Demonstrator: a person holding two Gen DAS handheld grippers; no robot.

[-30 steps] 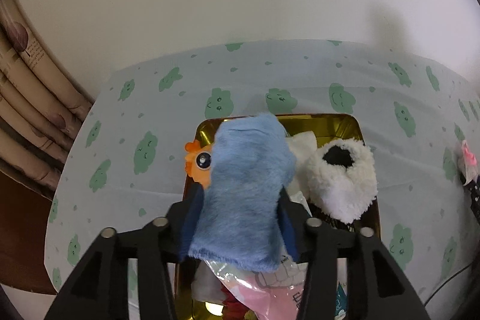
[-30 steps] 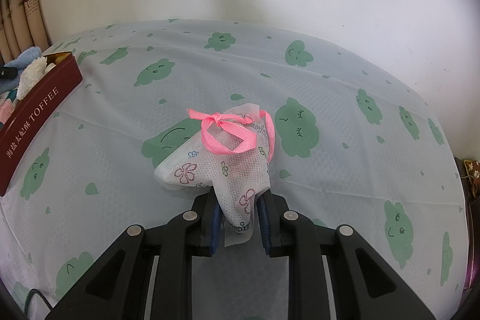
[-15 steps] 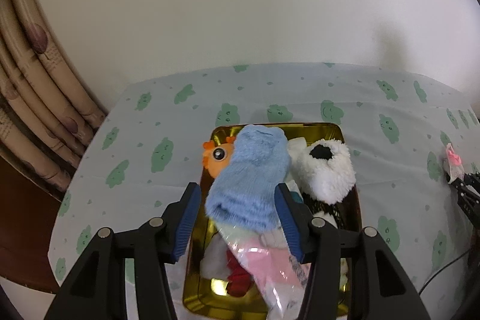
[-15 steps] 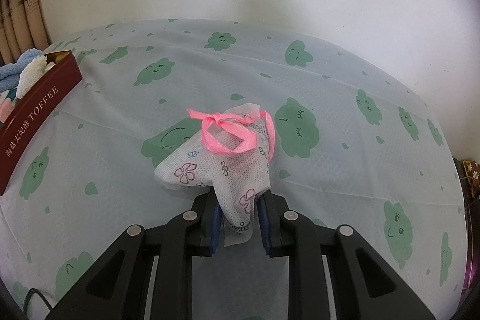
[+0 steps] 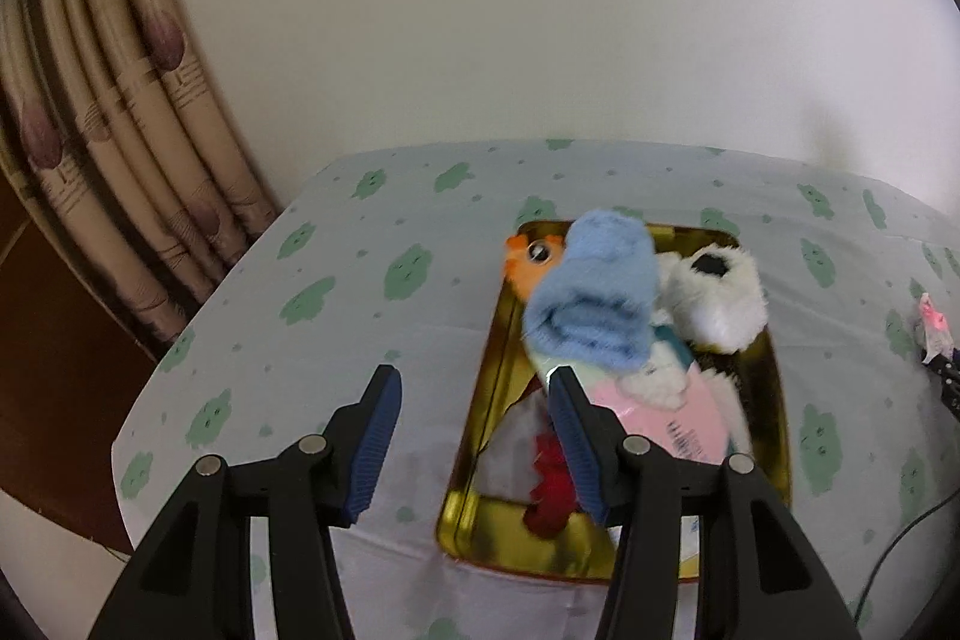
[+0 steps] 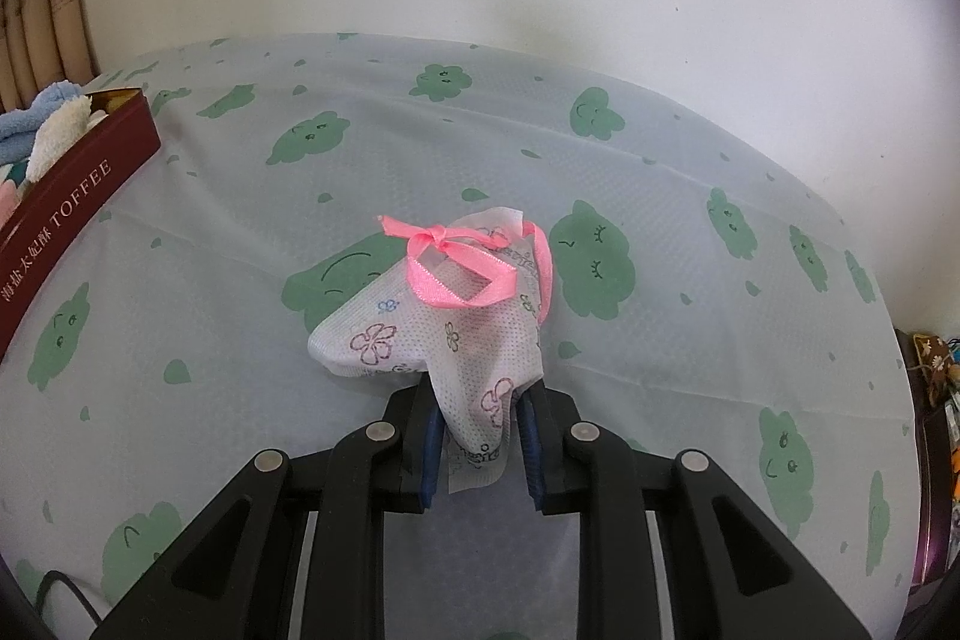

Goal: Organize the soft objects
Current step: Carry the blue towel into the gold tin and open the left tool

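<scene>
Now, in the left wrist view, the left gripper (image 5: 474, 421) is open and holds nothing. The blue sock (image 5: 591, 298) lies ahead of its right finger, on top of the pile in the gold tin (image 5: 480, 466), beside a fluffy white slipper (image 5: 717, 301). What is under the pile is hard to make out.

In the right wrist view, the right gripper (image 6: 480, 436) is pinched tight on the white flowered pouch (image 6: 444, 340) with the pink ribbon (image 6: 462, 274). The tin sits far off to its left, partly cut off. I think the pouch goes there next; the carry needs a steady hold.
</scene>
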